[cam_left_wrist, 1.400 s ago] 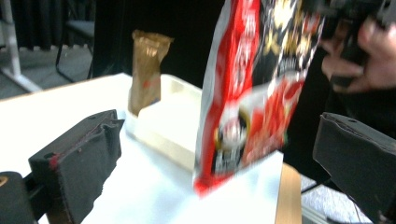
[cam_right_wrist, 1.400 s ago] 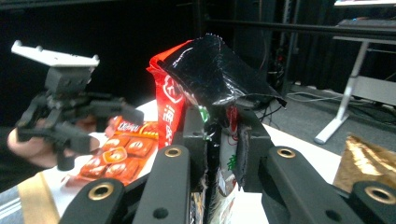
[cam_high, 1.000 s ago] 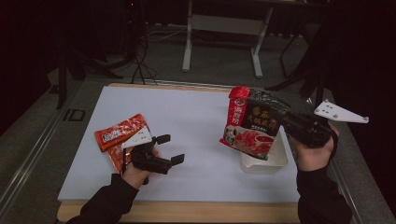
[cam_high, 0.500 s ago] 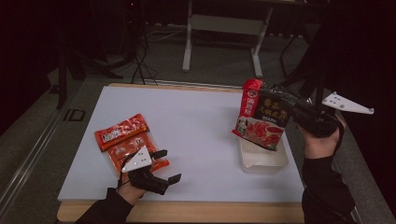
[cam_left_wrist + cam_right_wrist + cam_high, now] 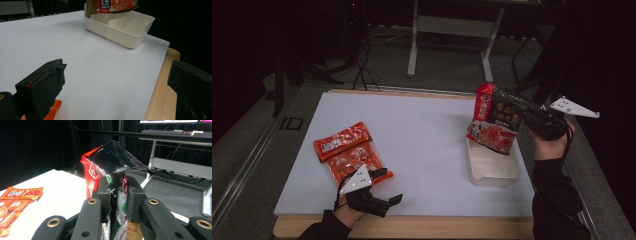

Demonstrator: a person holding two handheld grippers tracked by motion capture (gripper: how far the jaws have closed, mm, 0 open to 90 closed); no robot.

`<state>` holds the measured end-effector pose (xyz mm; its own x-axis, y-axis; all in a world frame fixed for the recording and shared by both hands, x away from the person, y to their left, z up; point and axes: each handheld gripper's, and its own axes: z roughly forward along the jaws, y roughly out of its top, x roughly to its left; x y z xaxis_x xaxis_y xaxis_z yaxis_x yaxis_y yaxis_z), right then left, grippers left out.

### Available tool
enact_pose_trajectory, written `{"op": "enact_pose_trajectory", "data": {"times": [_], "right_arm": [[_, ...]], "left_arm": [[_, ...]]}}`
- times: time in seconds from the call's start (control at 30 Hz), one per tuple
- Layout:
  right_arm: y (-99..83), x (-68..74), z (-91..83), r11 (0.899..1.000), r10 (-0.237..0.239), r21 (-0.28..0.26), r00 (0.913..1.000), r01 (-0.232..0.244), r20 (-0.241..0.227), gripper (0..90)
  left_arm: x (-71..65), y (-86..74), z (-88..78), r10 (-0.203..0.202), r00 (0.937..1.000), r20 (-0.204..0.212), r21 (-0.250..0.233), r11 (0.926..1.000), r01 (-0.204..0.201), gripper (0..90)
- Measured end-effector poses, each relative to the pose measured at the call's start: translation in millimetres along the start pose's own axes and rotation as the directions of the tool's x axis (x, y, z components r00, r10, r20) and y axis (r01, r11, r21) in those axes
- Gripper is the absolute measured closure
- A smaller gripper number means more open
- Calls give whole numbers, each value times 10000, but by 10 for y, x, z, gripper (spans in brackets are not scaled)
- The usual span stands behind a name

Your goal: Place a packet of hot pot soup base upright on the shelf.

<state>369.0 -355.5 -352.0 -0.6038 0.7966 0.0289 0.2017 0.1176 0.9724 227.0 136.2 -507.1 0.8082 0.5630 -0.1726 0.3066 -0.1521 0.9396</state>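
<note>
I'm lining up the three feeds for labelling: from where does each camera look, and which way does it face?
High view: above the person's table edge, facing forward and down on the white sheet; both forearms show.
Left gripper view: rides the left gripper, looking across the sheet to the cream tray; its open jaws show.
Right gripper view: rides the right gripper, facing the dark snack bag clamped in its jaws.
Shared: the bag appears in all three views.

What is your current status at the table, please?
Right gripper shut on the black-and-red pouch, hanging over the white divided tray. Left gripper open, empty, beside the orange packets. Tray's near compartment looks clear.
</note>
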Motion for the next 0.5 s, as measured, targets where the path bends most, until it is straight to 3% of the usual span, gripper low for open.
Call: {"op": "enact_pose_trajectory", "data": {"times": [0.17, 0.37, 0.5], "right_arm": [[-69, -81, 96, 9996, -267, 123, 9996, 267, 62, 766], [-148, -181, 172, 9995, -235, 196, 9997, 234, 71, 764], [-205, -218, 230, 9988, -246, 430, 9995, 254, -197, 762]], "left_arm": [[6, -2, -2, -76, 10000, 7, -12, 10000, 76, 13], [10, -12, 9, -109, 9999, 35, -64, 9999, 109, 13], [14, -19, 23, -160, 9999, 64, -63, 9999, 161, 13]]}}
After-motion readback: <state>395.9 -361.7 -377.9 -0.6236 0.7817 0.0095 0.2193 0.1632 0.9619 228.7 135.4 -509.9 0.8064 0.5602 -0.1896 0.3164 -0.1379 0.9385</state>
